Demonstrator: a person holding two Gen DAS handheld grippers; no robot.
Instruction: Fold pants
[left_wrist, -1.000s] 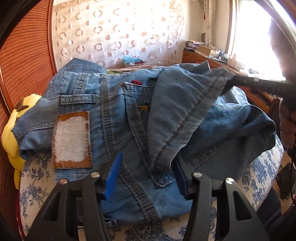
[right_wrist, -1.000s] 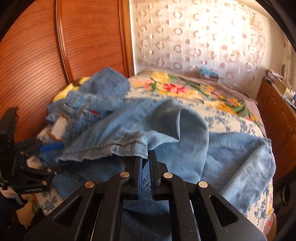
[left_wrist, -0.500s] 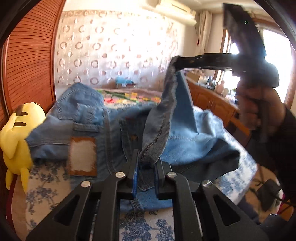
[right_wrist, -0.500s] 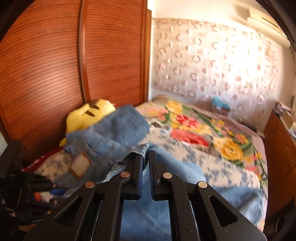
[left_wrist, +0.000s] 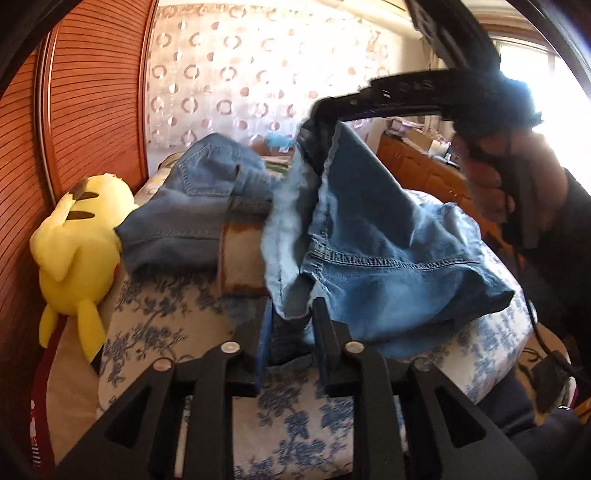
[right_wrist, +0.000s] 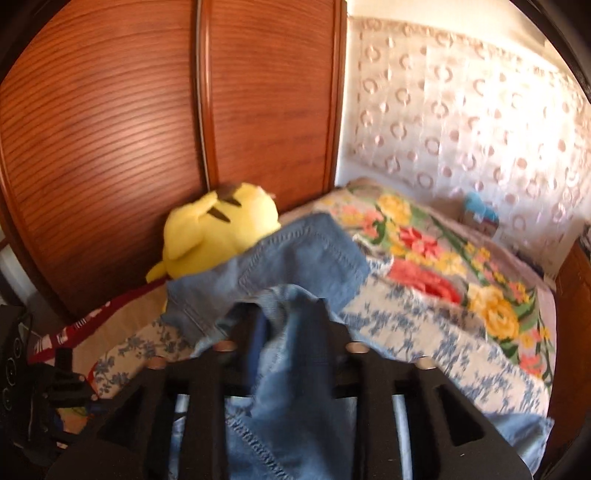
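Denim pants (left_wrist: 388, 240) lay on bed (left_wrist: 155, 325), plush (left_wrist: 77, 240) beside; left gripper (left_wrist: 290, 325), right gripper (right_wrist: 288, 325): jaws just eased narrowly apart, cloth between; right view blurred.

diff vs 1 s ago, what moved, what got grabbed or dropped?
Both grippers lifted the jeans hem off the pile. Left gripper closed on the hem, right gripper was clamped on it; both have just been opening, denim hanging between the jaws. The waist end, plush toy and bed stayed put.
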